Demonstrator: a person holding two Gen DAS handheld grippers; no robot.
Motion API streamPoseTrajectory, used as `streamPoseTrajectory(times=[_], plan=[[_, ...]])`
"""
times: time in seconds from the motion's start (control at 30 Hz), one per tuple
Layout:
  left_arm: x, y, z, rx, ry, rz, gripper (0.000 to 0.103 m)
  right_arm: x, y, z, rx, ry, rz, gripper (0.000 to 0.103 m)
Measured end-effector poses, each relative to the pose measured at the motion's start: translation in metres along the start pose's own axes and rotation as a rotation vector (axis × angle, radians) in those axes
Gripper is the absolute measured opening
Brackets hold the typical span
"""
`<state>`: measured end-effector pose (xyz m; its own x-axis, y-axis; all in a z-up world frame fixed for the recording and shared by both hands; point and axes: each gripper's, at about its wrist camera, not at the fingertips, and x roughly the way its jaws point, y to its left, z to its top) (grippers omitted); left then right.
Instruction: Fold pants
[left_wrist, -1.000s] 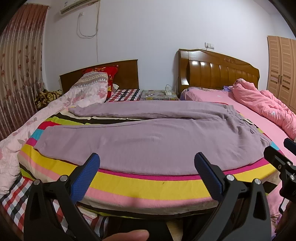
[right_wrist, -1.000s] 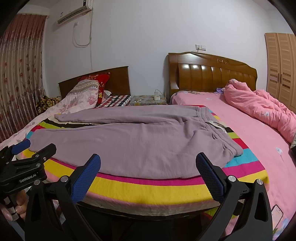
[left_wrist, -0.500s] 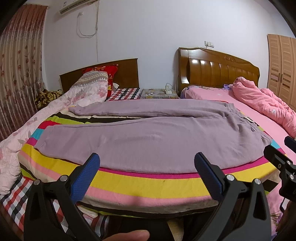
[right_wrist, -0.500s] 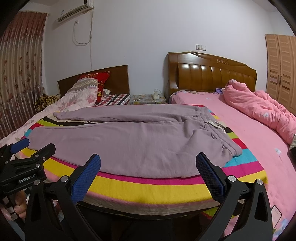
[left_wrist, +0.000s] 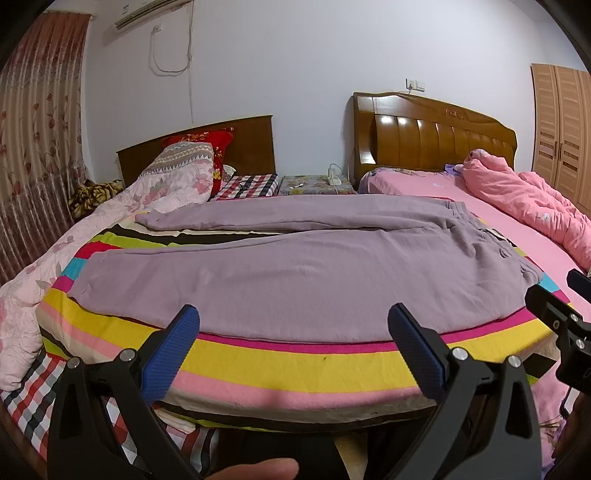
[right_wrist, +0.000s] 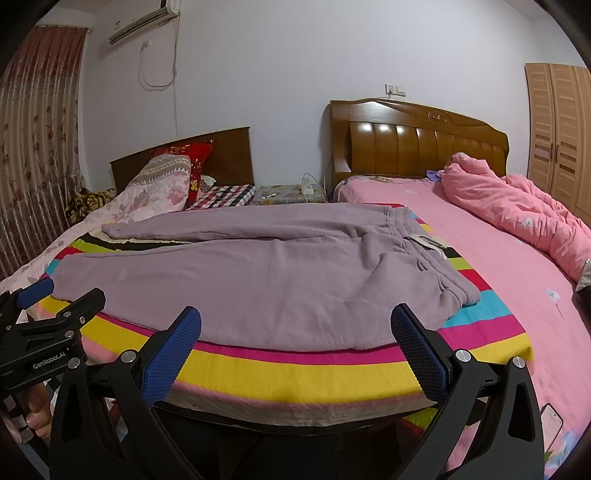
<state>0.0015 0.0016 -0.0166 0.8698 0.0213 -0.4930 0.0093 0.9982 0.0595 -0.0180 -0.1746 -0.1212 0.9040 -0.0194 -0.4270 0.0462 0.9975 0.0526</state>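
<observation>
Mauve purple pants (left_wrist: 295, 273) lie spread flat on a striped blanket (left_wrist: 295, 362) at the bed's foot, both legs running left and the waistband (right_wrist: 424, 240) at the right. My left gripper (left_wrist: 293, 343) is open and empty, just short of the pants' near edge at the blanket's front. My right gripper (right_wrist: 295, 343) is open and empty too, near the front edge below the waistband side. Each gripper shows at the edge of the other's view: the right one (left_wrist: 554, 321) and the left one (right_wrist: 40, 314).
A pink bed (right_wrist: 498, 258) with a rumpled pink quilt (right_wrist: 517, 214) lies to the right. A floral quilt and pillows (left_wrist: 166, 184) lie at the back left. Wooden headboards (left_wrist: 436, 133), a nightstand (left_wrist: 314, 182), a curtain on the left and a wardrobe (right_wrist: 557, 122) ring the room.
Both views have shifted slightly; the pants lie as before and both grippers stay open.
</observation>
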Motion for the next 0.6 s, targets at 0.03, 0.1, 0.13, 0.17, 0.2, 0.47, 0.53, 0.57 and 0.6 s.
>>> streamPoseTrajectory(times=[0.03, 0.1, 0.13, 0.17, 0.2, 0.47, 0.53, 0.57, 0.6], plan=[[0.0001, -0.0001, 0.0001, 0.0, 0.0, 0.0, 0.102, 0.0001, 0.0, -0.0001, 0.0, 0.0, 0.0, 0.099], [0.0002, -0.0004, -0.0003, 0.001, 0.0, 0.0, 0.102, 0.0, 0.0, -0.0001, -0.002, 0.0, -0.002, 0.099], [0.0001, -0.0004, -0.0003, 0.001, 0.001, 0.001, 0.102, 0.0001, -0.0002, -0.0002, -0.001, 0.0, -0.001, 0.099], [0.0001, -0.0004, -0.0003, 0.0, 0.001, 0.0, 0.102, 0.0005, 0.0001, 0.0002, -0.002, 0.001, -0.002, 0.099], [0.0002, -0.0008, -0.0007, 0.0, 0.002, 0.0, 0.102, 0.0005, 0.0006, 0.0001, -0.002, 0.001, -0.003, 0.099], [0.0006, -0.0009, -0.0024, 0.003, 0.006, 0.0, 0.102, 0.0018, 0.0006, -0.0005, -0.001, 0.006, -0.004, 0.099], [0.0012, -0.0008, -0.0036, 0.004, 0.007, 0.001, 0.102, 0.0018, 0.0006, -0.0007, -0.001, 0.007, -0.003, 0.099], [0.0013, -0.0006, -0.0037, 0.004, 0.008, 0.002, 0.102, 0.0018, 0.0005, -0.0007, 0.0, 0.007, -0.003, 0.099], [0.0014, 0.0, -0.0039, 0.004, 0.009, 0.002, 0.102, 0.0019, 0.0, -0.0006, 0.0, 0.009, -0.003, 0.099]])
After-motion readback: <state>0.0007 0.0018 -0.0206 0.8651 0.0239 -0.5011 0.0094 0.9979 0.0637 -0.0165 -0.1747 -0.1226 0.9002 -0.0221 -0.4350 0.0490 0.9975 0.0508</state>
